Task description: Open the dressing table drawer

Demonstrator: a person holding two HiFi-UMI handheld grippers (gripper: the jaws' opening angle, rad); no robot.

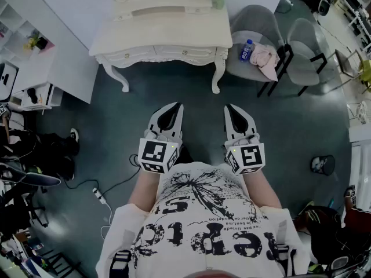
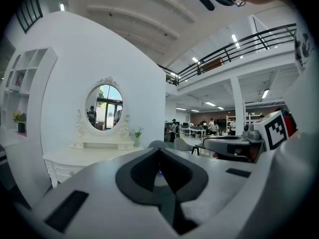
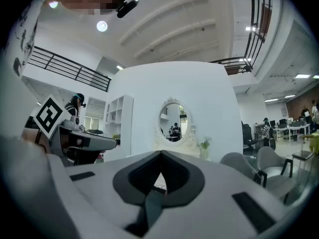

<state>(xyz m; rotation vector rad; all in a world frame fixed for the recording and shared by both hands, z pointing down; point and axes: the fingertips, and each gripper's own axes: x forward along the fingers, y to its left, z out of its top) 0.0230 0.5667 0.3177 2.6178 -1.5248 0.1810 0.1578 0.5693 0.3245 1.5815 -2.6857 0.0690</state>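
Note:
The white dressing table (image 1: 162,33) stands against the wall at the top of the head view, its drawer fronts (image 1: 174,52) closed and facing me. Both grippers are held side by side in front of the person's chest, well short of the table. The left gripper (image 1: 176,105) and the right gripper (image 1: 229,106) are each shut with nothing between the jaws. In the left gripper view the table (image 2: 84,158) and its oval mirror (image 2: 104,107) lie far off to the left of the left gripper (image 2: 159,151). The right gripper (image 3: 160,154) points at the mirror (image 3: 172,121).
Two grey chairs (image 1: 258,25) (image 1: 304,48) stand right of the table; the nearer holds a water bottle (image 1: 247,50) and pink cloth (image 1: 265,59). A white shelf unit (image 1: 35,57) is at left. A power strip and cable (image 1: 98,194) lie on the floor.

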